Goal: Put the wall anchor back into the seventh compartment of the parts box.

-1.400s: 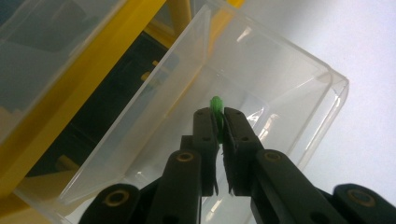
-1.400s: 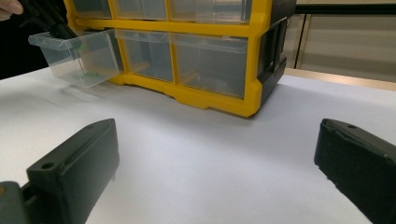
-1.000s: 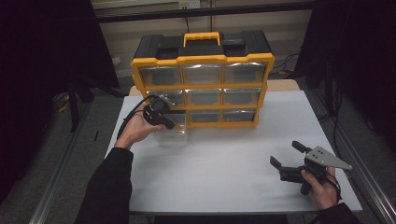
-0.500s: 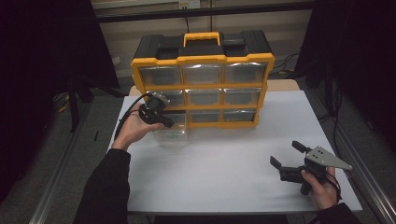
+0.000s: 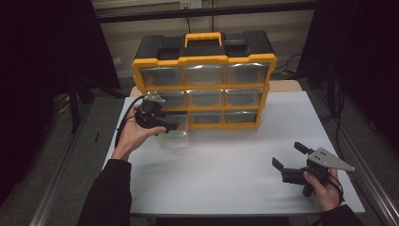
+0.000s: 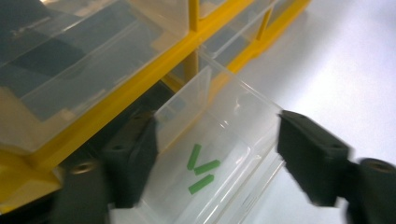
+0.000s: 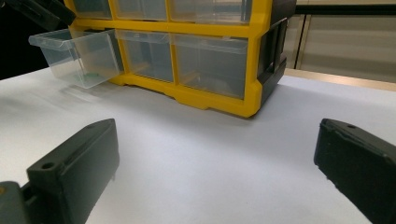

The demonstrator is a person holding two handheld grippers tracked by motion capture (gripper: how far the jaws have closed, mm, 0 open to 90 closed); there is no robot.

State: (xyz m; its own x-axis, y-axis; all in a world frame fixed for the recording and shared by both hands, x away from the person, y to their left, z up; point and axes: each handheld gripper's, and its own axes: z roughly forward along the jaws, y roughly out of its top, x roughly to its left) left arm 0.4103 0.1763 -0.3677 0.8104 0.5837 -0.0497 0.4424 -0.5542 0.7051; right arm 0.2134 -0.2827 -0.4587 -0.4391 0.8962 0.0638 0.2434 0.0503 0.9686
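The step in hand looks to be work on the clear drawer [image 5: 175, 136] at the bottom left of the yellow organiser [image 5: 204, 87]; it stands pulled out and tipped down toward the white table [image 5: 226, 179], with three green pieces [image 6: 201, 169] lying in it; the left gripper [image 5: 164, 126] hangs just over its open top, jaws spread wide to either side of the drawer's walls, gripping nothing; the next move, I judge, calls for lowering between the walls onto one green piece, or closing on the drawer's rim; farther right, the right gripper [image 5: 288, 157] rests low near the table's front edge, well apart from the organiser, jaws wide and empty.
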